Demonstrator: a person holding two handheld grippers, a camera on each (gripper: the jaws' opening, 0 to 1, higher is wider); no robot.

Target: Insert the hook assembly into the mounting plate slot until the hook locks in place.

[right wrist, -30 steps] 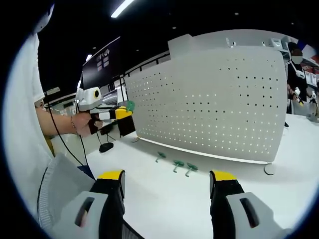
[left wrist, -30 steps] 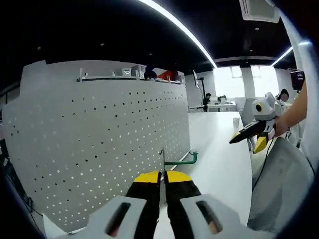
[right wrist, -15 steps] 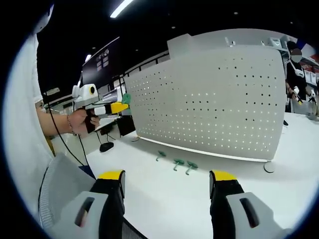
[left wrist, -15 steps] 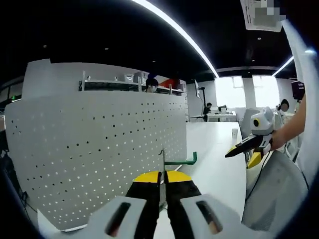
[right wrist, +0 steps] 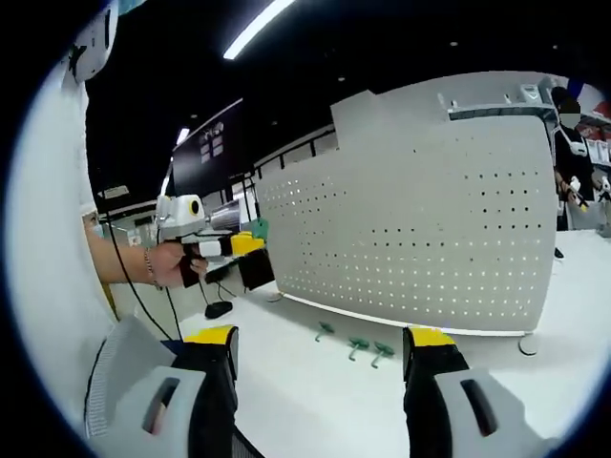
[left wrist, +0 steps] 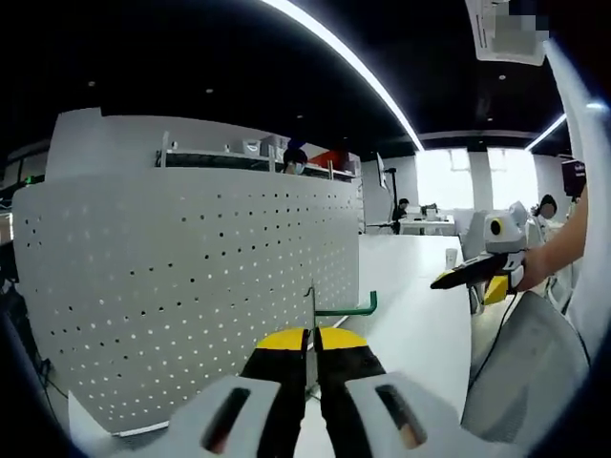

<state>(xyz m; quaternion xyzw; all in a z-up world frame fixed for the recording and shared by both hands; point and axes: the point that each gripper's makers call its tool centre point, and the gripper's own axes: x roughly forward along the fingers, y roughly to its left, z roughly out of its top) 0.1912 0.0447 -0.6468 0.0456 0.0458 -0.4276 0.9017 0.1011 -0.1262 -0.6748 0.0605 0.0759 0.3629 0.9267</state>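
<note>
So in your left gripper view, the left gripper (left wrist: 312,342) has its yellow-tipped jaws pinched together on the green hook (left wrist: 346,307), which sticks up out of the tips as a thin metal stem and then bends off to the right into a green arm with a little upturned end. The hook sits right in front of the white pegboard (left wrist: 191,286), near its lower right corner, but you can't really tell from here if it's touching the board or just hanging close to it. Over in your right gripper view, that same gripper (right wrist: 246,242) shows up in your hand (right wrist: 170,264) off to the left, level with the board's left edge, a bit of green peeking out at the tip. Your right gripper (right wrist: 320,345) has its jaws spread wide apart with nothing between them, and it's pointed at the white table (right wrist: 305,391) and the board (right wrist: 420,229). Three more spare hooks (right wrist: 355,343) lie in a loose row on the tabletop just in front of the board's bottom edge, between your open jaws and the board. The right gripper (left wrist: 474,276) also shows in the left gripper view, held off to the right over the table.
</note>
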